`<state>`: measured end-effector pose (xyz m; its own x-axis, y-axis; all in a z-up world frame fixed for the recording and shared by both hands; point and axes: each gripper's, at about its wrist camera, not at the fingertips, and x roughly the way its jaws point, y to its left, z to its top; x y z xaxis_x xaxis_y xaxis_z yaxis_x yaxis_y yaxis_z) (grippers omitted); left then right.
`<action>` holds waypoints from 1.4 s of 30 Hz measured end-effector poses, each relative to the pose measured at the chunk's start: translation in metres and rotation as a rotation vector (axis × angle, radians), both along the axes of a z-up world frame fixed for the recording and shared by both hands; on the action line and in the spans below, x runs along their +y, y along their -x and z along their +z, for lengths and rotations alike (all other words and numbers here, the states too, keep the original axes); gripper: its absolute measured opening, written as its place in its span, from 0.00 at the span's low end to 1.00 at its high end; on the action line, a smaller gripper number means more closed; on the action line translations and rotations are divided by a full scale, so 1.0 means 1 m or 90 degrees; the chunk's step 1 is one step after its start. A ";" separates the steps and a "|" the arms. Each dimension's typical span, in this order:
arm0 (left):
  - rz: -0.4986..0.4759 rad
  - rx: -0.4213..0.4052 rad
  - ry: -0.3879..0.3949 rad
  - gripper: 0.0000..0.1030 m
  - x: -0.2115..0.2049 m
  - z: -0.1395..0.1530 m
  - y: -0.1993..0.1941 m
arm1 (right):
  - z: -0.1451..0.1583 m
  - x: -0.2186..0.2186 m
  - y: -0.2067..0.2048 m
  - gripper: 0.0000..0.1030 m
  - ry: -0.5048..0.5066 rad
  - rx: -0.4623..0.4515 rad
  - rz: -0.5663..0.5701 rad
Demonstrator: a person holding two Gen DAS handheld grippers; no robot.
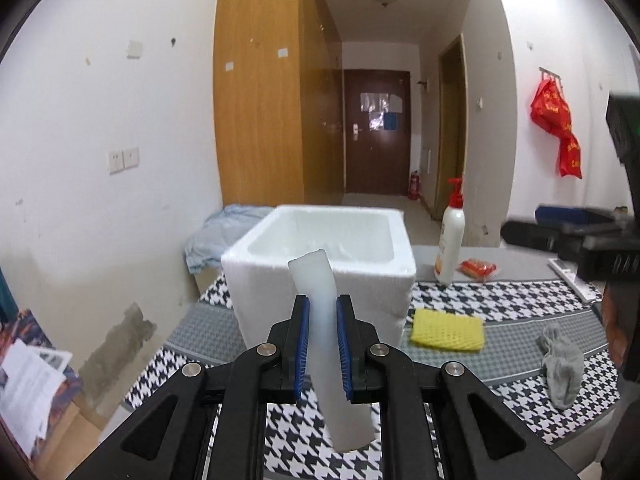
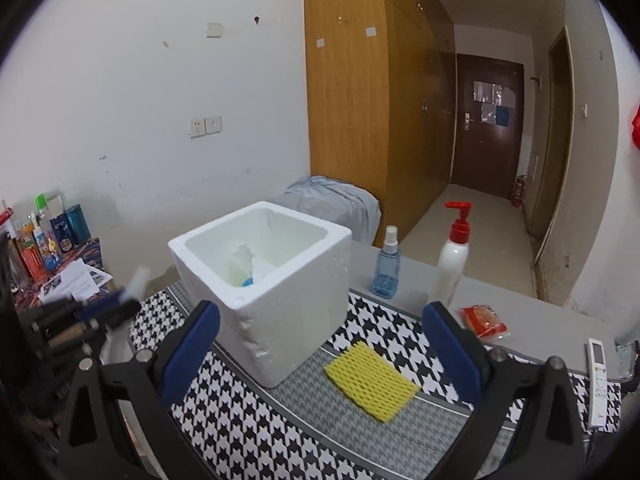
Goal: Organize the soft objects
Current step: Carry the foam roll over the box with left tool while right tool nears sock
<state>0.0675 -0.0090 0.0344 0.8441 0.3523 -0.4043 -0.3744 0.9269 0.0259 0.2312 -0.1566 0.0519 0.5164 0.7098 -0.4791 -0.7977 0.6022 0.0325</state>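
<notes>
While the left tool [image 1: 323, 332] is clamped on a pale, translucent soft tube [image 1: 326, 320] at lower centre of the left wrist view, the tube stands nearly upright between the blue pads [image 1: 303, 350], its flat sealed end tilted toward the upper left and overlapping the front wall of the white foam box [image 1: 320, 280]. The tube's lower end hangs below the pads over the houndstooth mat [image 1: 500, 300] that covers the desk [image 2: 540, 320].

Right of the box, low in the frame, a yellow foam net sleeve [image 1: 447, 330] lies flat on the mat. Further right, near the frame edge, a grey sock [image 1: 562, 364] lies crumpled. Behind them, at centre right, stand a white pump bottle [image 1: 451, 240] with a red head and a small red snack packet [image 1: 478, 269].

The right wrist view shows the right tool [image 2: 320, 360] spread wide and holding nothing, its blue pads [image 2: 191, 350] framing the foam box and the yellow sleeve at lower centre. Inside the box, white soft material with a bit of blue [image 2: 248, 268] is visible. A blue spray bottle [image 2: 386, 266] stands right of the box, and a white remote control [image 2: 599, 384] lies at lower right. The left tool appears blurred at mid left.
</notes>
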 end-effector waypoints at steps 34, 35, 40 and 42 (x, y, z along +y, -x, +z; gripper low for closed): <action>-0.114 0.013 -0.003 0.14 0.048 0.020 -0.066 | -0.068 -0.081 0.014 0.99 0.067 0.017 -0.248; -0.115 0.016 -0.002 0.14 0.049 0.020 -0.068 | -0.071 -0.084 0.014 0.99 0.067 0.021 -0.255; -0.128 0.025 -0.004 0.14 0.051 0.020 -0.078 | -0.083 -0.100 0.013 0.99 0.070 0.040 -0.289; -0.126 0.032 -0.007 0.14 0.052 0.019 -0.083 | -0.086 -0.105 0.013 0.99 0.071 0.045 -0.299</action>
<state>0.1506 0.0430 0.0538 0.8766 0.1860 -0.4439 -0.1825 0.9819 0.0510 0.2182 -0.2616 -0.0342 0.7320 0.3495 -0.5848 -0.4365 0.8997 -0.0087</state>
